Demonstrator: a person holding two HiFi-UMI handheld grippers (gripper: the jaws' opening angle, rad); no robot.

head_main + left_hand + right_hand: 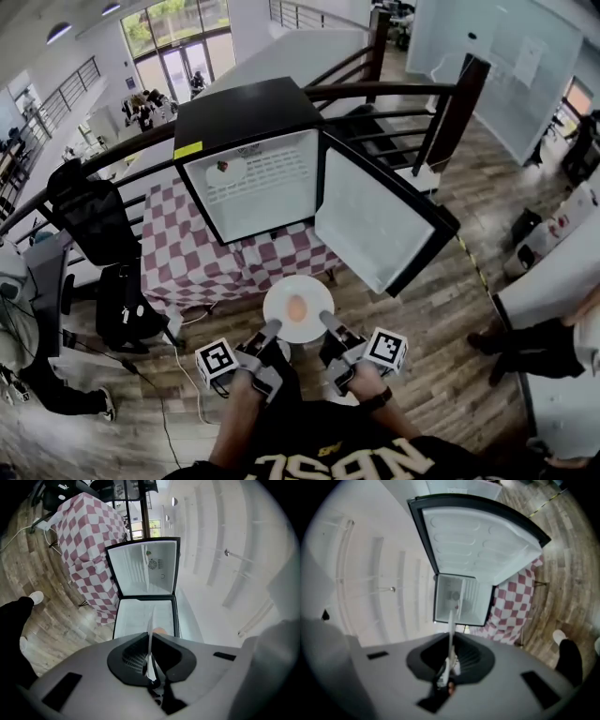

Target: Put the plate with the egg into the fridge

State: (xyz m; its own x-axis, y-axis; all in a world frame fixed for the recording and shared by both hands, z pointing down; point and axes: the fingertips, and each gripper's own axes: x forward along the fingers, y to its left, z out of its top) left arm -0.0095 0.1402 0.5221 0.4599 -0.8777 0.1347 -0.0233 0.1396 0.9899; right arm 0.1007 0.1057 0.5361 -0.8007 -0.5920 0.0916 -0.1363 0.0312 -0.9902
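Head view shows the plate, egg at its centre, just short of the open fridge. The left gripper and right gripper each pinch its rim. Keep the plate level, push both sides evenly toward the fridge's shelf, and stay clear of the fridge's door.

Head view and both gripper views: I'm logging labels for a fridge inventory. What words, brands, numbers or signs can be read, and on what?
Nothing reads clearly.
Shirt: large pale letters, upside down and cut off, unreadable.
Yellow label on fridge top edge: too small.
Round mark inside fridge: blurred.
Marker cubes: square patterns only, no words.
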